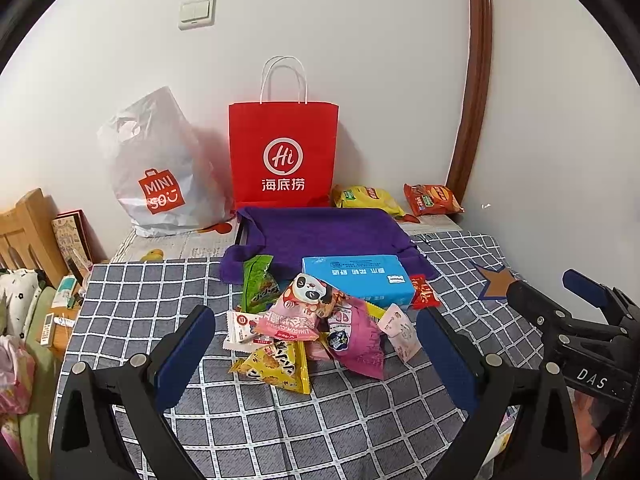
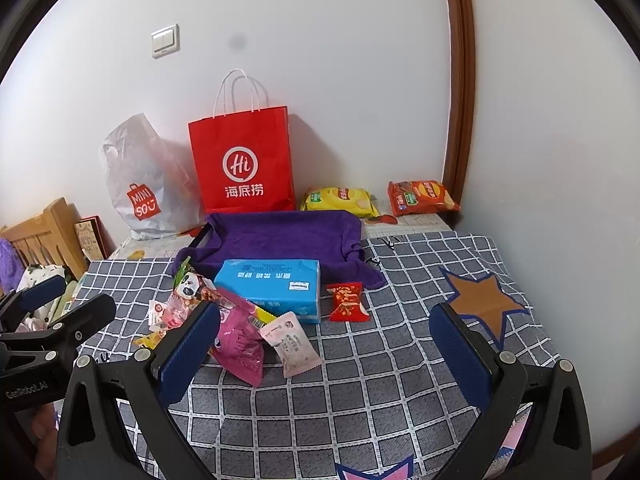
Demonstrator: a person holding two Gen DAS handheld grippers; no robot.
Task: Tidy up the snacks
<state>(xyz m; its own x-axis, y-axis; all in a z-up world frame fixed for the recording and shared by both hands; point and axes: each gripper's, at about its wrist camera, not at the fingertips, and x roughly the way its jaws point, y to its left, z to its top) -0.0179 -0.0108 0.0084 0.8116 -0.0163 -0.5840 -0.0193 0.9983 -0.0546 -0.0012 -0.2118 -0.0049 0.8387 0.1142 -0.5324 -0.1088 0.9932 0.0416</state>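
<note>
Both of your grippers hover above the checked tabletop [image 2: 360, 400] with fingers spread wide, grasping nothing: the left gripper [image 1: 316, 354] sits just near of the snack pile [image 1: 316, 328], the right gripper [image 2: 326, 350] to the pile's right. The snacks lie heaped against a blue tissue box [image 2: 272, 286], with a red packet [image 2: 348, 302] at the box's right. Farther back lies a purple cloth [image 2: 280, 240], then a red bag [image 2: 244, 160] and two chip bags [image 2: 340, 200] by the wall.

Black tongs [image 1: 316, 356], blue pads [image 1: 182, 356], silver screws
</note>
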